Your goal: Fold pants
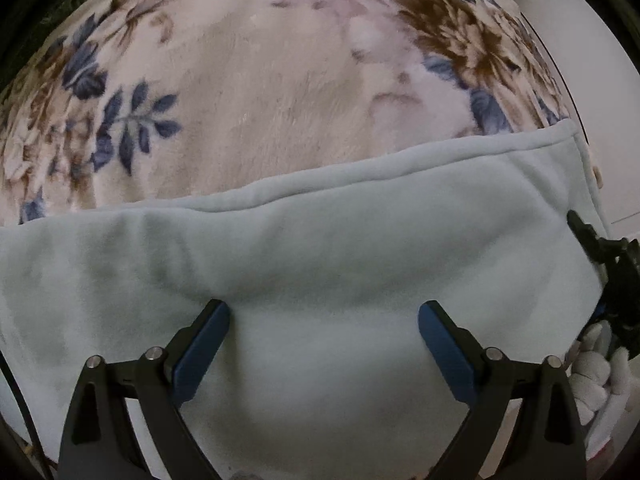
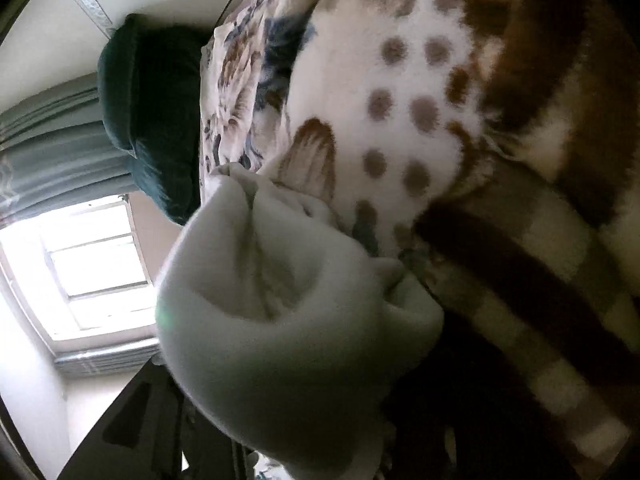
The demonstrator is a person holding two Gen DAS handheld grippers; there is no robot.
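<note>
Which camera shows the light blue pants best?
The left wrist view: the pants lie spread flat on the flowered blanket, hem visible. The right wrist view shows only a bunched, blurred part.

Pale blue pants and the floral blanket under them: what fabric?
Pale blue pants: probably fleece; matte, softly napped, with a thick rolled seam. Floral blanket: looks like plush, longer brushed pile with slight sheen. Fibre content can't be told.

The pants (image 1: 320, 264) are spread over the near part of the blanket (image 1: 248, 92), with the left gripper (image 1: 324, 328) held above them and, in the right wrist view, a bunched fold of them (image 2: 280, 320) before a spotted cover (image 2: 400, 100).
</note>
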